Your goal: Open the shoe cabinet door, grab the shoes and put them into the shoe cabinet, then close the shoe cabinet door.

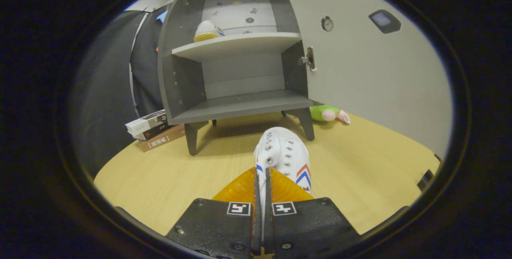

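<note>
My gripper (262, 183) is shut on the edge of a white shoe (286, 155) with red and blue stripes, both fingers pinching its side wall. The shoe points toward the grey shoe cabinet (180, 79), which stands on short legs just beyond it. The cabinet door (360, 63) is swung wide open to the right. Another white shoe (208, 31) with a yellow sole rests on the upper shelf (240, 45). The lower shelf (244, 105) is bare. The held shoe hangs a little above the wooden table (160, 171).
A stack of books (154, 129) lies left of the cabinet legs. A green and pink plush toy (330, 113) lies under the open door. Black cloth hangs at the left behind the cabinet.
</note>
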Demonstrator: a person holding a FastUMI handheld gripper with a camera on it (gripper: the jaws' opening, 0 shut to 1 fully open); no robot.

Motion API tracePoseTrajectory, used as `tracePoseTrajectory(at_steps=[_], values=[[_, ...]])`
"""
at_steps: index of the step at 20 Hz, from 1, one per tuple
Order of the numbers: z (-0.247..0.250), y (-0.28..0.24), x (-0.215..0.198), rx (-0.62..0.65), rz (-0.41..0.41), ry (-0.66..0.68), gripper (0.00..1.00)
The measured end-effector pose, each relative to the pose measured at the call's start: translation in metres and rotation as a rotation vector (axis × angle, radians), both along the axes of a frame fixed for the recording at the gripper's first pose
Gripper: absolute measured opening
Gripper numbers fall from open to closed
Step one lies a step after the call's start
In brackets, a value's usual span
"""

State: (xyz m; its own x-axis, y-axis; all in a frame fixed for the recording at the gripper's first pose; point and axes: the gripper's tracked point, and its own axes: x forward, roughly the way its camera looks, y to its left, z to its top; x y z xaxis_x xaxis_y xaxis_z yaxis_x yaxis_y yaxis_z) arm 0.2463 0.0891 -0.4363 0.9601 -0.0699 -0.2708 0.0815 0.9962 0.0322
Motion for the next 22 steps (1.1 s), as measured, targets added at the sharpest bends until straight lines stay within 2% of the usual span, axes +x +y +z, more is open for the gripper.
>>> tracePoseTrajectory(at_steps=[6, 11, 16, 22], values=[[0.102, 0.035, -0.041, -0.029, 0.133, -0.126, 0.06], [0.207, 0.057, -0.067, -0.048, 0.201, -0.211, 0.06], [0.294, 0.060, -0.076, -0.037, 0.220, -0.222, 0.06], [0.402, 0.049, -0.076, -0.176, 0.180, -0.287, 0.06]])
